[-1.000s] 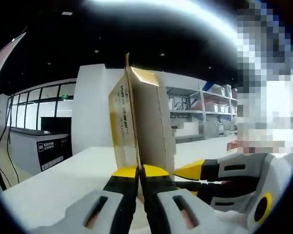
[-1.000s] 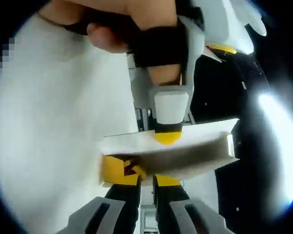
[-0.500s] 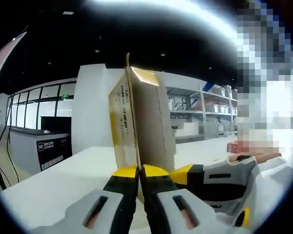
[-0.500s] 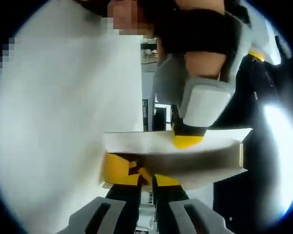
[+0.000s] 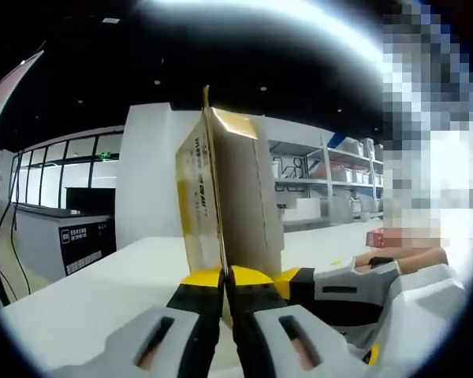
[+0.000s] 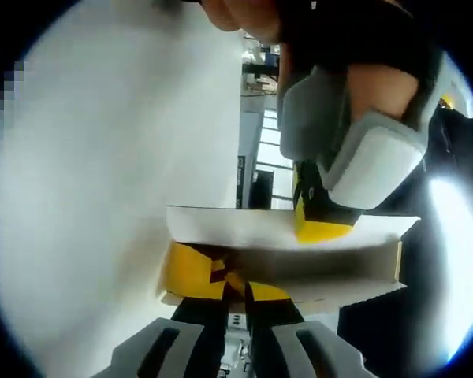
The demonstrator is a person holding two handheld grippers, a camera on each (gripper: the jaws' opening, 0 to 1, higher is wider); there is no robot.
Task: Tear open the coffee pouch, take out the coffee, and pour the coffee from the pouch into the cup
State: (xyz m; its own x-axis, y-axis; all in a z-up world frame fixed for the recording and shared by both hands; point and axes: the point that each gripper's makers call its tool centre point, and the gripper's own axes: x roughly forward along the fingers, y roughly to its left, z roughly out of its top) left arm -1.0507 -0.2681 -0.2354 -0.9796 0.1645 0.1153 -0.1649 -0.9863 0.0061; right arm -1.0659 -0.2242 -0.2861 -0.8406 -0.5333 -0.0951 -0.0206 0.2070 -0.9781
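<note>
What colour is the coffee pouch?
The coffee pouch is yellow and white, best seen in the right gripper view.

A white table (image 5: 87, 303) stretched out beneath and beyond the left claw (image 5: 225, 277), its near part bare on that claw's left. Farther off, to the claw's right, a small red object (image 5: 374, 235) sat on the surface, too blurred to make out what it was.
</note>
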